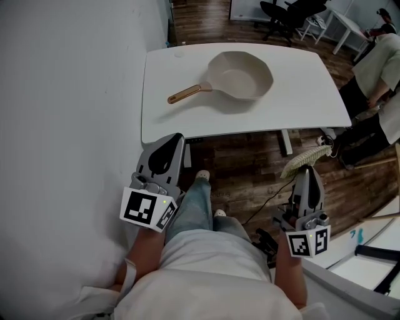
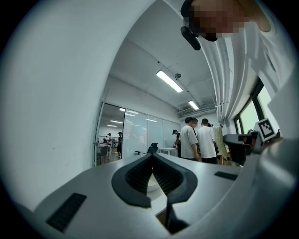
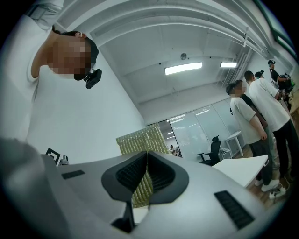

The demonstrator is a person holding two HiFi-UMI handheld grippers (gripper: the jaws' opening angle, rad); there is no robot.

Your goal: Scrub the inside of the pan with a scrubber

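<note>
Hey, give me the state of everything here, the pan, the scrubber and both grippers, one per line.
pan: upright on the white table, empty, nothing touching it.
scrubber: clamped in the right gripper, held short of the table.
left gripper: shut, empty.
right gripper: shut on the scrubber.

This is an open office. Glass partition walls [image 2: 140, 135] and strip ceiling lights [image 2: 169, 81] stand far off. A black swivel chair [image 1: 294, 14] sits beyond the white table [image 1: 306, 94] on wood flooring [image 1: 250, 165].
</note>
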